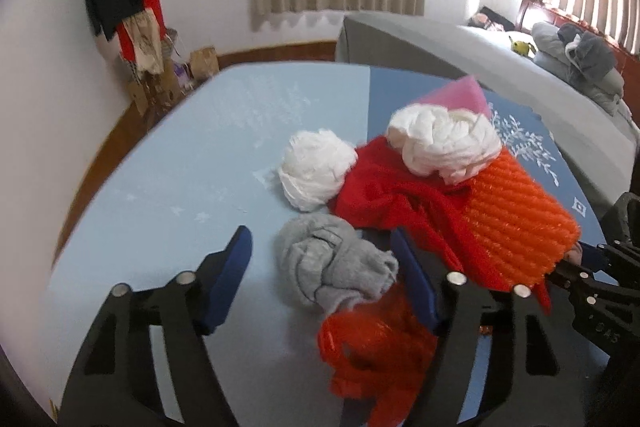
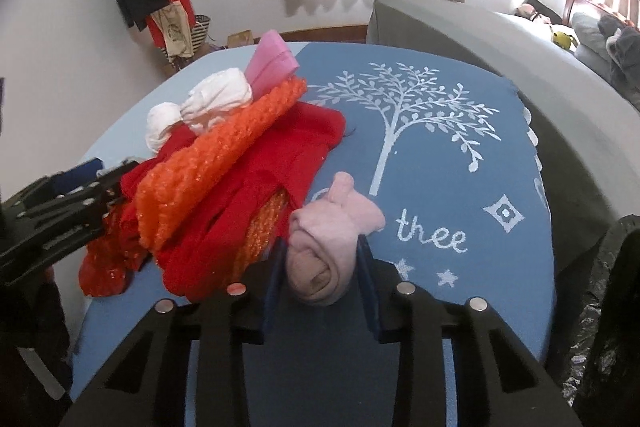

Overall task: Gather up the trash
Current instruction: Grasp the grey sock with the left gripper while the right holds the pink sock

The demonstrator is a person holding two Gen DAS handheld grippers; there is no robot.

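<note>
Reaching in from the near edge, the left claw [image 1: 322, 267] stands open around a grey crumpled wad [image 1: 334, 265] on the pale blue side of the counter [image 1: 180, 163]; its blue pads flank the wad without clearly pressing on it. This step looks like the pick-up of one scrap, and the next move calls for shutting the pads on the grey wad and lifting it clear of the red netting [image 1: 372, 351] that lies just under it. Counted in the left wrist view: two white paper balls [image 1: 316, 171], one grey wad, one red cloth [image 1: 384, 191], one orange ribbed sheet [image 1: 516, 215], one pink foam piece [image 1: 460, 95]. The right claw [image 1: 588, 263] shows at the far right, its tips behind the orange sheet.

From the right wrist view, the right claw [image 2: 322, 275] is closed on a pink rolled wad [image 2: 332, 239], pads against both flanks, on the darker blue cloth with the tree print. I judge that its next move is a lift and a carry to the black bag [image 2: 612, 307] at the right edge, which probably takes the trash. The heap sits to the left, well apart from the pink wad's far side: two white balls, one orange sheet, one red cloth, one pink foam piece. The left claw [image 2: 96, 171] enters at the left.
</note>
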